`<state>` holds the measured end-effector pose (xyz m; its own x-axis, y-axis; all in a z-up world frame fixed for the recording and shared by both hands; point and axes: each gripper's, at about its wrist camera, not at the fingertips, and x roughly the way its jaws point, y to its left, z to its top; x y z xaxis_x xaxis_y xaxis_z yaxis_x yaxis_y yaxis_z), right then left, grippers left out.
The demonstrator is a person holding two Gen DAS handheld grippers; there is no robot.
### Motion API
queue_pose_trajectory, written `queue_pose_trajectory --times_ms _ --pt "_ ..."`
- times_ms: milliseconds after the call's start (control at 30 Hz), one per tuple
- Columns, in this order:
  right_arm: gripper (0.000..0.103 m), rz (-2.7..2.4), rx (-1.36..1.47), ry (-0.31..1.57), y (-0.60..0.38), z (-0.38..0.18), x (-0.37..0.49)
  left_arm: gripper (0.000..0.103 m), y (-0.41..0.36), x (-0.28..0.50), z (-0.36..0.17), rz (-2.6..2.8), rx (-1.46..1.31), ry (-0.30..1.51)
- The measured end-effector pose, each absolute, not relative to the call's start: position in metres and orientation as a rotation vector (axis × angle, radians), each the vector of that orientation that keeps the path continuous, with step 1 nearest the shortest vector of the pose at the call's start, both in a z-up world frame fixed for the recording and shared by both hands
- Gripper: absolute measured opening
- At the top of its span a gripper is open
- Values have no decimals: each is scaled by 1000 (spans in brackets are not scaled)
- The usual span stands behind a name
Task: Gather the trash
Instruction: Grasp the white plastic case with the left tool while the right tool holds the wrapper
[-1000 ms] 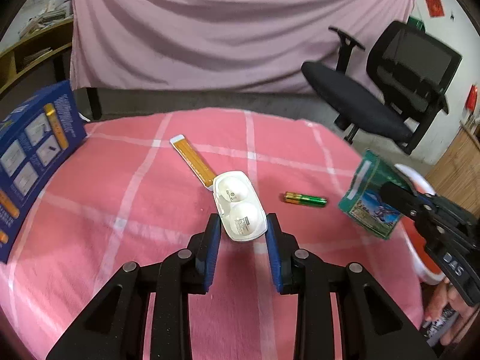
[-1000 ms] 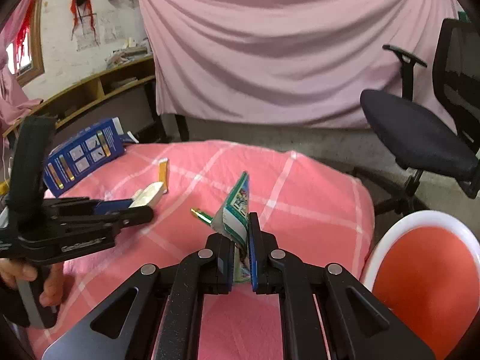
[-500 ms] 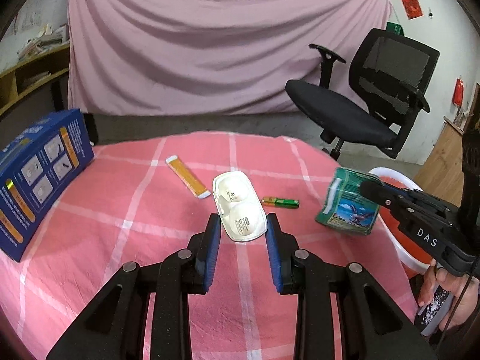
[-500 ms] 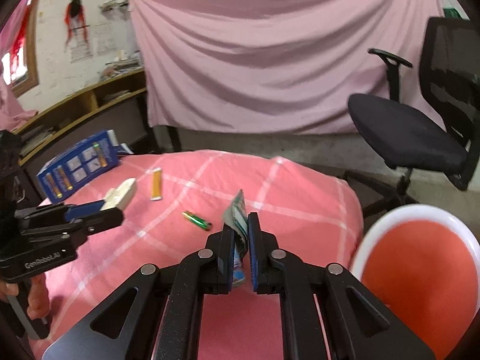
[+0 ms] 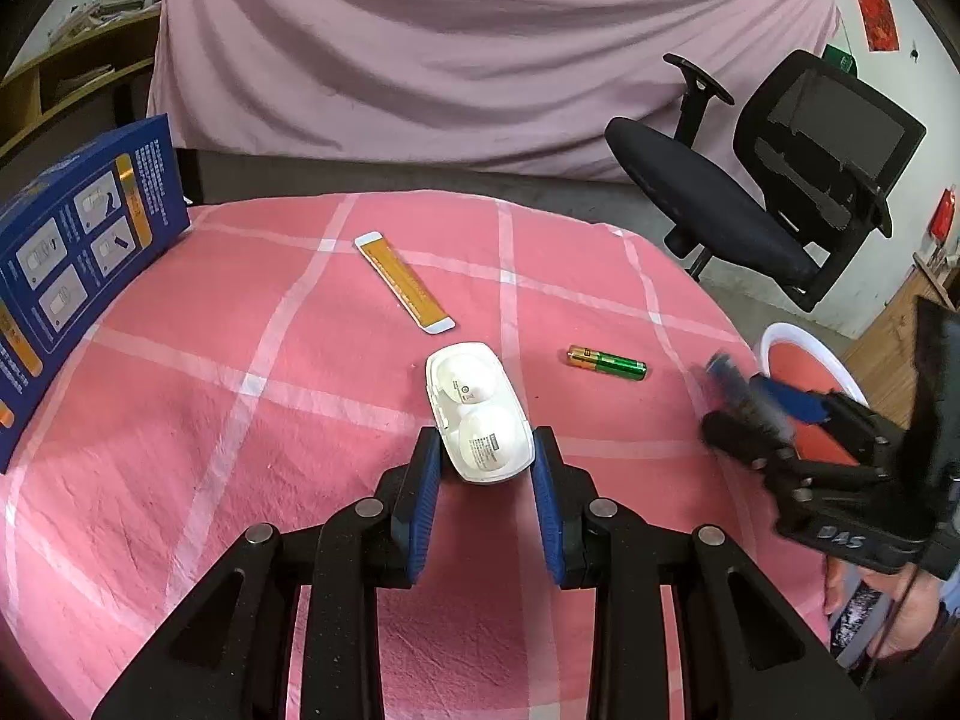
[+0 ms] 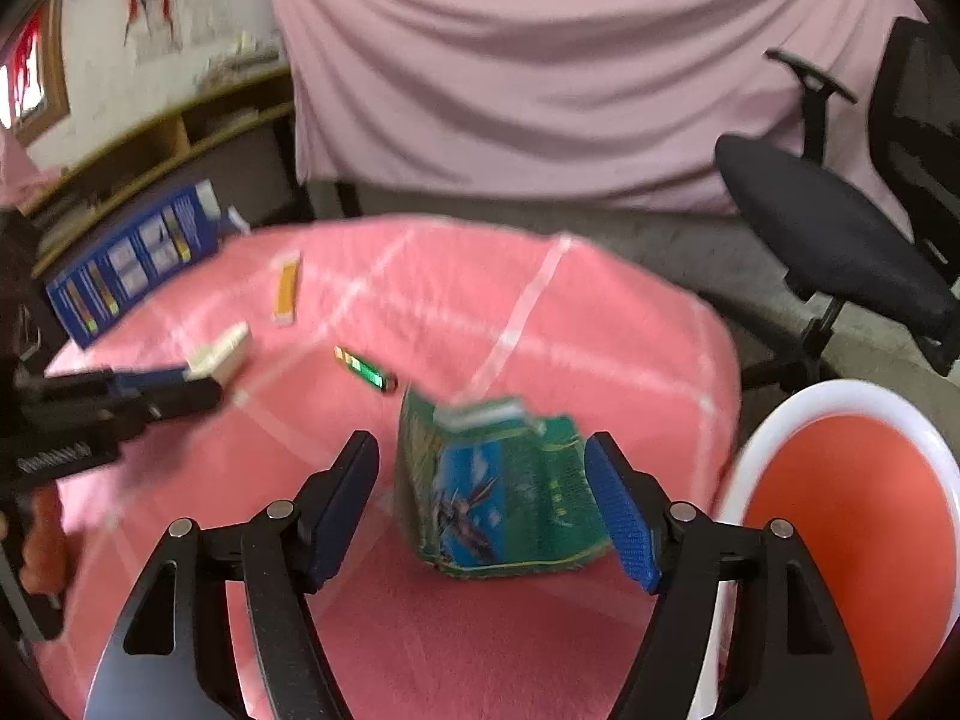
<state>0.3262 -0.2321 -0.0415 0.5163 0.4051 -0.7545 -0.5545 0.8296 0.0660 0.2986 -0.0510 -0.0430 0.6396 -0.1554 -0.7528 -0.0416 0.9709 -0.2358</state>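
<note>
The left gripper [image 5: 486, 462] holds a white plastic case [image 5: 478, 411] between its blue pads, the jaws being closed on its near end while the far end sticks out over the pink checked tablecloth [image 5: 240, 396]. The right gripper [image 6: 483, 492] has just been opening its jaws, which now stand wide with the green packet [image 6: 498, 492] loose between them, near the cloth's edge and just beside the orange bin with a white rim [image 6: 840, 516]. A green battery [image 5: 606, 362] and an orange sachet [image 5: 403, 282] lie on the cloth farther back.
</note>
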Motion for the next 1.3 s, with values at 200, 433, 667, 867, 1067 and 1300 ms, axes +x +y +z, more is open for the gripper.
queue_pose_trajectory --times_ms 200,433,667,867,1067,1300 --pt "59 570 -138 862 -243 -42 330 26 -44 296 -43 -71 -254 881" --pt "29 567 -92 851 -248 -41 331 26 -44 296 -41 -76 -253 874" --pt "8 549 -81 806 -252 -35 326 26 -56 282 -29 -100 -199 786" --pt "8 536 -26 677 -266 -14 310 26 -71 268 -13 -106 -146 667" --pt "8 542 27 559 -276 8 301 26 -91 266 4 -134 -130 588" --pt "9 538 21 676 -274 -12 314 26 -102 277 -4 -130 -126 641"
